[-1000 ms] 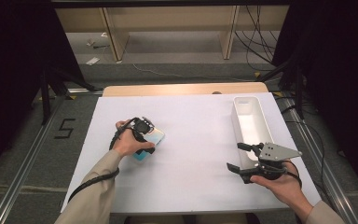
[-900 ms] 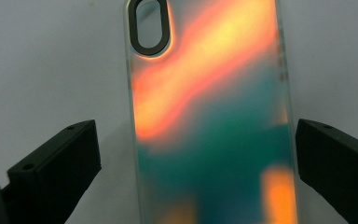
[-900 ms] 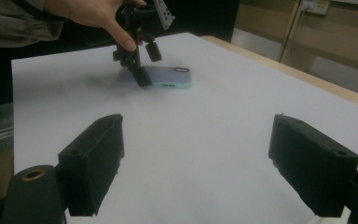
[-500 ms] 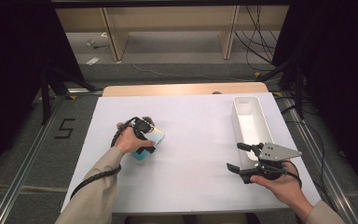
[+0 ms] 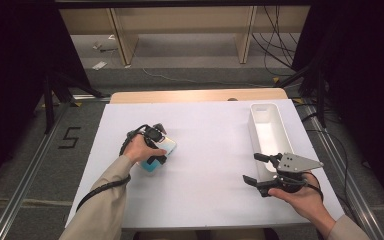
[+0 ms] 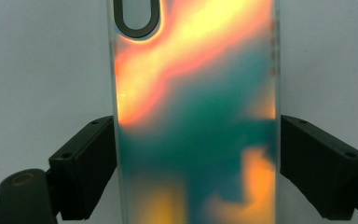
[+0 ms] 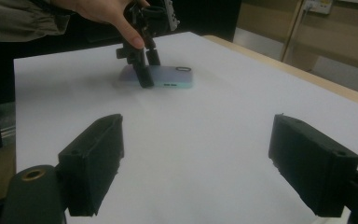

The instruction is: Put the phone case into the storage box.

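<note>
Closing in just now on the phone case (image 5: 168, 145): jaws of the left gripper (image 5: 155, 158), narrower than a second ago. No other shift since then, with both hands, case and tray in the same spots.

Left of centre in the high view: left hand (image 5: 139, 149) wrapped around the left gripper, pointing it down at the case. Flat on the white table sheet (image 5: 215, 130), at a slant, light side towards the upper right, bluish end towards the lower left.

Seen in the left gripper view: case (image 6: 196, 116) running up the middle of the frame, iridescent orange and green, dark oval camera cut-out at the top left. One black jaw against each long edge in the lower half, clamping the case across its width as far as can be judged.

Seen in the right gripper view, upper left: left gripper (image 7: 144, 83) standing upright over the case (image 7: 172, 75), one jaw in front of its near edge.

Lower right of the high view: right gripper (image 5: 256, 168) resting in the right hand (image 5: 300, 197), pointing left, jaws spread wide with nothing between them. Same in its own view: right gripper (image 7: 196, 172) with bare sheet between the two jaws.

Just beyond it, towards the upper right: long white tray (image 5: 260, 112), well apart from the case.
</note>
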{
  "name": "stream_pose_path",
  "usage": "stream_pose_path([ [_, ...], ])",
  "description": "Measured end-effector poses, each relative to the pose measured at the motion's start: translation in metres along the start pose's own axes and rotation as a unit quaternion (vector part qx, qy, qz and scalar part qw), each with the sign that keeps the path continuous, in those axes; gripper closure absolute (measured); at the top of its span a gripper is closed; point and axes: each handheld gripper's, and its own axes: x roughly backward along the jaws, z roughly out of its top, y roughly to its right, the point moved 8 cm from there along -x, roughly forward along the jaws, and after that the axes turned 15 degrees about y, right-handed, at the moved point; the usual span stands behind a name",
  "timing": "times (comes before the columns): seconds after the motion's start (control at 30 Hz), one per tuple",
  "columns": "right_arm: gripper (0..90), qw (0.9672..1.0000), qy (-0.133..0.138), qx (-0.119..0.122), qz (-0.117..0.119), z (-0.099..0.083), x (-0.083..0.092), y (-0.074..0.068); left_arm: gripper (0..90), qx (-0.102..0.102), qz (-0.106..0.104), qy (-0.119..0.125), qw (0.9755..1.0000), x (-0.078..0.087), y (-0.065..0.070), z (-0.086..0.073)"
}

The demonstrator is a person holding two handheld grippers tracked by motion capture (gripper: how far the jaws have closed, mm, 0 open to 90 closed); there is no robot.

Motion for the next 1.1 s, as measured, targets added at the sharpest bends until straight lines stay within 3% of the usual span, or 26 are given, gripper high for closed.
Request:
stream_pose_path([
  [0.67,18.8,1.0000,-0.001,0.000,0.001,-0.0004,-0.0001,-0.0001,17.0,0.018,0.002,-0.003,0.9998,0.0012,0.0000,-0.0007],
  [1.1,18.7,1.0000,-0.001,0.000,0.000,-0.0002,0.0000,-0.0001,17.1,0.019,0.003,0.007,0.9998,0.0018,-0.0002,-0.0016],
])
